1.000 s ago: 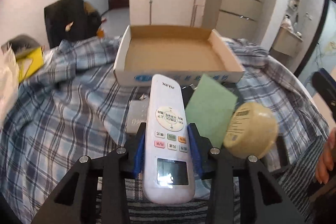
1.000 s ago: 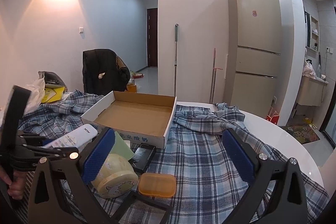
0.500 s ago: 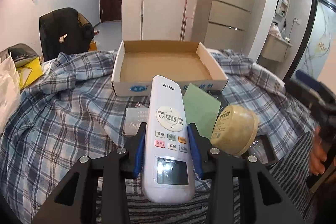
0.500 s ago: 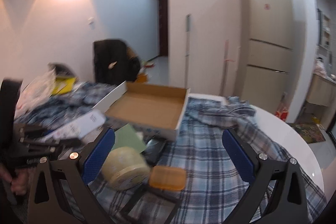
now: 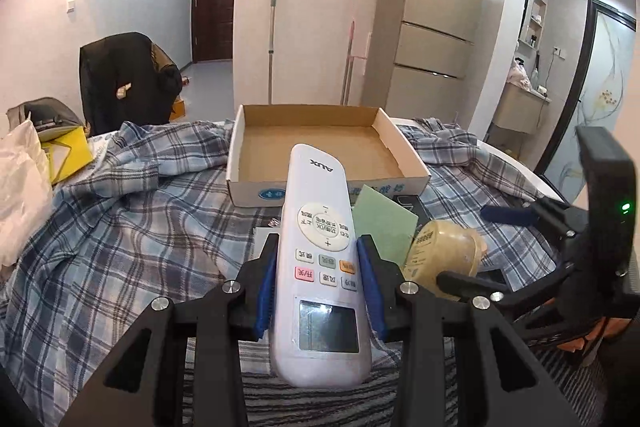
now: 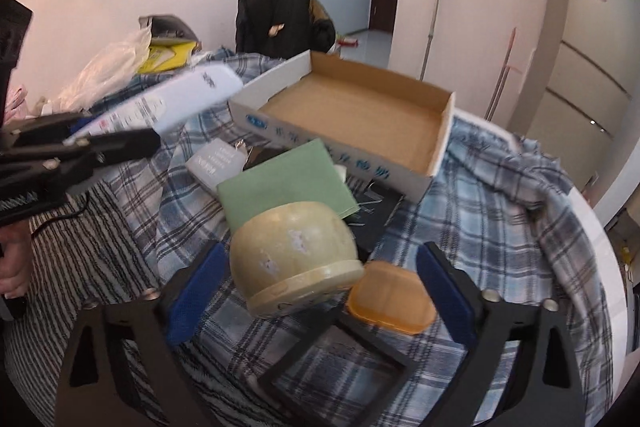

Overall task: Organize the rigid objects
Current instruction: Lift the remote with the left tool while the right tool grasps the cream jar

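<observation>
The cardboard box (image 5: 320, 151) at the far side of the counter is empty, so by my judgement the sorting has hardly begun and every item is left to place. The left tongs (image 5: 318, 283) are closed on a long white plastic remote (image 5: 322, 263), smooth and rounded, with its buttons facing up; it is held in the air in front of the box. The right tongs (image 6: 320, 291) have just been closing but stand wide, with a round cream jar (image 6: 294, 259) between the blue pads; the pads do not press it. The jar lies on its side, hard and slightly glossy. Just right of it is a flat orange translucent case (image 6: 390, 303). Behind it lie a thin green sheet (image 6: 286, 183) and a small clear plastic pack (image 6: 216, 163), all on the soft checked cloth (image 6: 500, 211) that covers the counter.
</observation>
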### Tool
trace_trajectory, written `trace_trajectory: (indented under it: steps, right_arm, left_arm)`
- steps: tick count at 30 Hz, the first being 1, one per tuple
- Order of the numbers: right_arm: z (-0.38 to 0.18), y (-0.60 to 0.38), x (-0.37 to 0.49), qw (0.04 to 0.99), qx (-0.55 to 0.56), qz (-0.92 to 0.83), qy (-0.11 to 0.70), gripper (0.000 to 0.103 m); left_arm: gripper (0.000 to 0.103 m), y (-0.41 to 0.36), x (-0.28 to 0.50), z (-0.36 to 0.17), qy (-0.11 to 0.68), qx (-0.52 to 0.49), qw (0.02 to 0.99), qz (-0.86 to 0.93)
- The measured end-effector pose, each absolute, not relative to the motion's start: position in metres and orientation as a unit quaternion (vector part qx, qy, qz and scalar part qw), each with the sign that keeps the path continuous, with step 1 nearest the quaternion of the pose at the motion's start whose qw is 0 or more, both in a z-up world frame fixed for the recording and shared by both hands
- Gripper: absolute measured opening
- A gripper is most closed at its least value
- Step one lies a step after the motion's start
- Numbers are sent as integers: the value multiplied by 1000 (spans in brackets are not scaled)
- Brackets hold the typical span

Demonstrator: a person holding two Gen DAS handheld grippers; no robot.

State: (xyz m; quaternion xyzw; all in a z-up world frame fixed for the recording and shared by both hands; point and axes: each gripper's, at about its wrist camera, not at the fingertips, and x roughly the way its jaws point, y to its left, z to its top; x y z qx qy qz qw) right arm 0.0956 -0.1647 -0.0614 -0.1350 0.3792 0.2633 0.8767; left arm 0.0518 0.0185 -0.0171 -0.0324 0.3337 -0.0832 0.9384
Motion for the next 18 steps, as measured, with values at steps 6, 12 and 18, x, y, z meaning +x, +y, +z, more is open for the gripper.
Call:
trace_trajectory:
  steps: [6,12,18]
  right_arm:
    - [-73,-156,104,856,-135,287,407,74]
    - [-70,-160,105,859,-127,275,414,74]
    - [-49,-173,117,872,-93,262,403,74]
  left_arm:
    - [40,23,54,-9,320,-34,943,-88]
    - [40,27,58,-1,312,-42,945,-85]
    - [40,25,68,8,304,-36,948,-82]
